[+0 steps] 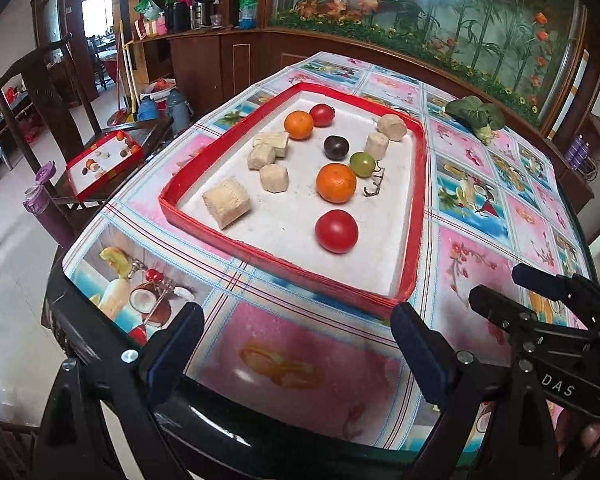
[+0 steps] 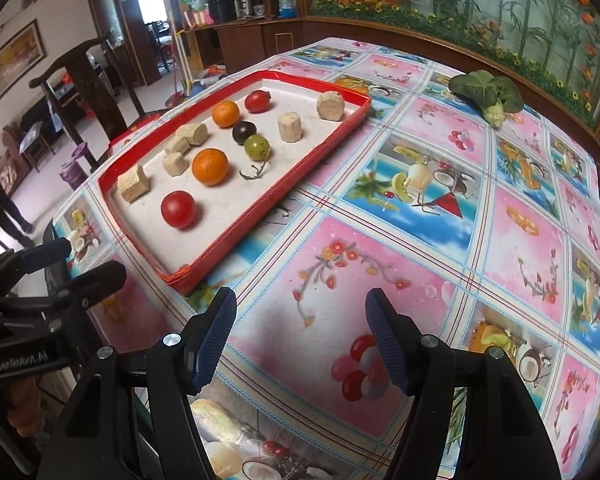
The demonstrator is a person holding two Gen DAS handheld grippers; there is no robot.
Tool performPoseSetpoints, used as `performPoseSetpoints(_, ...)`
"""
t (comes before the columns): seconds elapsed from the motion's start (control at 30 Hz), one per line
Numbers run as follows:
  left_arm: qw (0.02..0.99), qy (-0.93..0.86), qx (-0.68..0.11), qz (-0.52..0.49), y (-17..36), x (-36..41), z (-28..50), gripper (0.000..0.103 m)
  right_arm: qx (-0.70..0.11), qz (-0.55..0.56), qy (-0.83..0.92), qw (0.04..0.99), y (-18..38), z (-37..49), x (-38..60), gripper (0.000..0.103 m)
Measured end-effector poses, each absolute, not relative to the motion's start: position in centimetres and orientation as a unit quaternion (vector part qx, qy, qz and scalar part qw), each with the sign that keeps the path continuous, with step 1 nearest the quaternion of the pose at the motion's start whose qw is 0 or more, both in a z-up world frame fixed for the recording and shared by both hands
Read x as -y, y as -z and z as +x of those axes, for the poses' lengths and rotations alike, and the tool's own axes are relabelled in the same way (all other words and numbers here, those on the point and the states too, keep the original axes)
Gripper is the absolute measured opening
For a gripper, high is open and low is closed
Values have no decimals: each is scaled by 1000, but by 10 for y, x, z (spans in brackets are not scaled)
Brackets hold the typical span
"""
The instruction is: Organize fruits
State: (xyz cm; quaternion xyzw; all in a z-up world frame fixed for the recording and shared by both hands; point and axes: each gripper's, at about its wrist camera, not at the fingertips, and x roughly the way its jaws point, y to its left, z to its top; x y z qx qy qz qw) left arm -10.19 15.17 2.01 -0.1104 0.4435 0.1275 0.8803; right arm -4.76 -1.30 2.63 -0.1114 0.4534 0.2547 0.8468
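A red-rimmed tray [image 1: 280, 262] [image 2: 276, 196] with a white floor lies on the patterned table. In it are a near red tomato [image 1: 336, 231] [image 2: 178, 209], a big orange [image 1: 336, 183] [image 2: 210, 167], a green tomato [image 1: 362, 164], a dark plum [image 1: 336, 147], a smaller orange [image 1: 298, 125], a far red tomato [image 1: 321, 115] and several pale peeled chunks [image 1: 227, 203]. My left gripper [image 1: 296, 320] [image 2: 84, 264] hangs wide open over the table's near edge, short of the tray's near rim. My right gripper [image 2: 300, 300] [image 1: 498, 284] is open and empty, right of the tray's near corner.
A leafy green vegetable [image 1: 476, 114] [image 2: 486, 90] lies at the table's far right. Left of the table, a dark chair holds a second red tray [image 1: 104, 160], with purple bottles [image 1: 40, 196] beside it. A person's legs [image 2: 4, 204] show at far left.
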Motion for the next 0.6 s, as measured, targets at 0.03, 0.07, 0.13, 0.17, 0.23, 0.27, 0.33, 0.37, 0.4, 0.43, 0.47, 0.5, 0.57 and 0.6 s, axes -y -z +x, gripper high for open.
performPoseSetpoints(0.03,878,-135,-446,-108,-20,-152,-102,103,-452,-115,-255,847,-26,-48,12,67)
performPoseSetpoints(0.07,877,-136,-447,-111,-20,-153,-103,103,-451,-118,-256,847,-27,-49,11,67)
performPoseSetpoints(0.13,878,-128,-445,-122,-20,-155,-106,103,-450,-122,-258,846,-27,-50,10,67)
performPoseSetpoints(0.17,878,-130,-443,-125,-20,-156,-107,103,-450,-123,-258,846,-27,-51,10,67)
performPoseSetpoints(0.23,881,-146,-431,-127,-22,-157,-111,103,-451,-124,-258,845,-27,-50,10,67)
performPoseSetpoints(0.27,881,-156,-428,-126,-23,-158,-111,103,-451,-125,-258,845,-26,-50,10,67)
performPoseSetpoints(0.33,880,-183,-420,-126,-25,-160,-113,103,-453,-126,-257,844,-26,-50,10,67)
performPoseSetpoints(0.37,880,-191,-415,-129,-25,-162,-115,103,-453,-125,-257,844,-25,-50,10,67)
performPoseSetpoints(0.4,881,-200,-409,-132,-26,-164,-117,102,-454,-125,-257,844,-25,-50,10,67)
performPoseSetpoints(0.43,881,-206,-403,-136,-26,-166,-119,102,-454,-124,-257,844,-25,-49,11,67)
performPoseSetpoints(0.47,882,-209,-399,-141,-26,-167,-120,102,-455,-124,-257,844,-25,-49,11,67)
performPoseSetpoints(0.5,882,-208,-397,-144,-26,-168,-121,102,-456,-123,-256,844,-24,-49,11,67)
performPoseSetpoints(0.57,881,-202,-401,-147,-25,-168,-119,102,-456,-123,-255,844,-24,-48,11,67)
performPoseSetpoints(0.6,881,-198,-404,-145,-24,-167,-118,102,-457,-123,-255,843,-24,-48,11,67)
